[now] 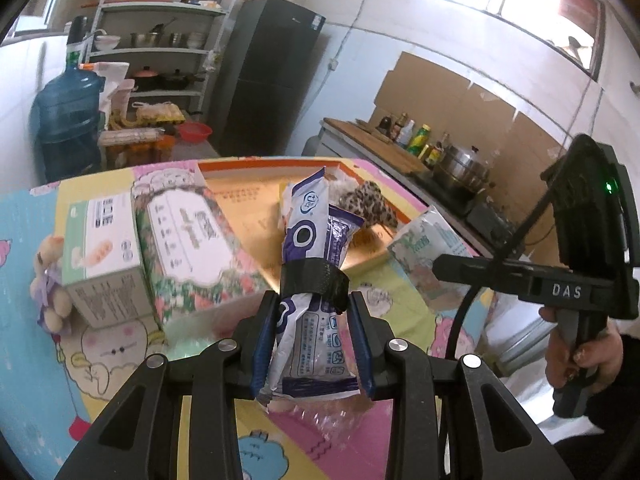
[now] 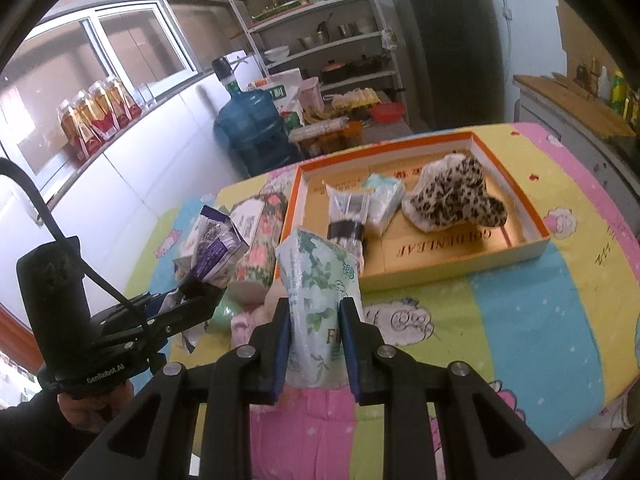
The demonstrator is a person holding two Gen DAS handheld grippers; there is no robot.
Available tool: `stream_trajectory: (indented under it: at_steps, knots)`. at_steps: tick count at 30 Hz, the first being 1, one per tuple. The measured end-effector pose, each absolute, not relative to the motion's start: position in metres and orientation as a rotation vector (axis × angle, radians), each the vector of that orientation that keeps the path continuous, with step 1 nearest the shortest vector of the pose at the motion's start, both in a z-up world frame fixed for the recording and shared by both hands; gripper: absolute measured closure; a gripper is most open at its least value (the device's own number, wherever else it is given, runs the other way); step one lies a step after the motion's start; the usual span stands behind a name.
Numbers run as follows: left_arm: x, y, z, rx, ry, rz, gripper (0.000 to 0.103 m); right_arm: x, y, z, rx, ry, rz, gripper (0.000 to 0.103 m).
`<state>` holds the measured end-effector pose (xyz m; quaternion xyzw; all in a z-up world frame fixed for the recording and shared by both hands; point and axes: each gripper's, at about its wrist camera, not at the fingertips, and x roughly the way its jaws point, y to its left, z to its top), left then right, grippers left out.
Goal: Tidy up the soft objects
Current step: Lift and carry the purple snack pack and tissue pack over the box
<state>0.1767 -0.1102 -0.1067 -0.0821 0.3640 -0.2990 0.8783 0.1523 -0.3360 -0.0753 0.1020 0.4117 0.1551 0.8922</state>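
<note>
Left wrist view
- Left claw point(image 1: 314, 344): we see it pinching a purple-and-white pack point(image 1: 310, 280) bound with black tape, held up above the bench point(image 1: 40, 340).
- Tray: an orange-rimmed tray point(image 1: 248, 200) lies past the pack, with a leopard-print cloth point(image 1: 370, 200) inside.
- Boxes: a floral tissue box point(image 1: 192, 240) and a white box point(image 1: 102, 256) stand side by side to the left of the tray; a small plush toy point(image 1: 50, 284) leans beside the white box.
- Right claw: its tip reaches a green-patterned tissue pack point(image 1: 428, 256) near the tray's right corner; we cannot tell its grip from here.

Right wrist view
- Right claw point(image 2: 314, 344): we see it pinching the green-patterned tissue pack point(image 2: 320, 300), upright, just in front of the tray point(image 2: 516, 248).
- Tray contents: the leopard-print cloth point(image 2: 456, 196), a pale green tissue pack point(image 2: 386, 200) and a taped bundle point(image 2: 347, 220).
- Left claw point(image 2: 192, 284): off to the left, gripping the purple-and-white pack point(image 2: 218, 248) near the floral tissue box point(image 2: 260, 240).
</note>
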Motion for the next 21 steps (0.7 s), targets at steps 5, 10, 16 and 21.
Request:
stream_trajectory:
  at_steps: [5,10,16,21]
  knots:
    - [0.188,-0.121,-0.090,-0.175,0.732,-0.616,0.068,0.163,-0.344,-0.065,0.212,0.828,0.327,0.078]
    - [0.205,-0.137,-0.084,-0.165,0.732,-0.592,0.068,0.178,-0.354,-0.060,0.217,0.814,0.336,0.078]
    - [0.228,-0.146,-0.079,-0.184,0.740,-0.548,0.068,0.200,-0.371,-0.056,0.230,0.800,0.347,0.078]
    - [0.254,-0.159,-0.077,-0.190,0.765,-0.491,0.068,0.221,-0.387,-0.053,0.241,0.785,0.361,0.078]
